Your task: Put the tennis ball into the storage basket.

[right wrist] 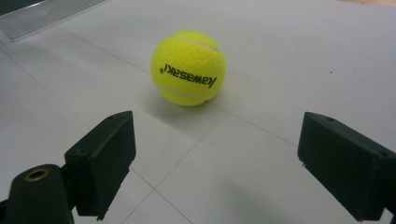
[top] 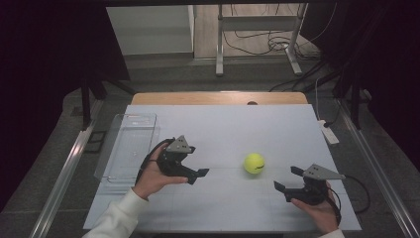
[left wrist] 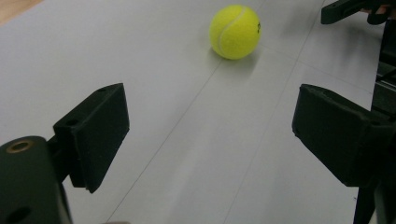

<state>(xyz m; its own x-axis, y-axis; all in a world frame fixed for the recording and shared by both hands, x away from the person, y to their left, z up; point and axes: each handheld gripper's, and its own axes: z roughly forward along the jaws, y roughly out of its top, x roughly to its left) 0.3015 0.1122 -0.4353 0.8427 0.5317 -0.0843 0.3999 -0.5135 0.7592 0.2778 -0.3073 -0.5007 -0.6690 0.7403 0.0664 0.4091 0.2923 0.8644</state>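
Fingers spread before yellow ball printed "Kawasaki".

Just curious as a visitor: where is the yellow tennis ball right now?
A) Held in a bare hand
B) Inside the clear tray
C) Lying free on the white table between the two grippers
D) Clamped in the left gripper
C: the tennis ball rests on the table, apart from the open left gripper and right gripper.
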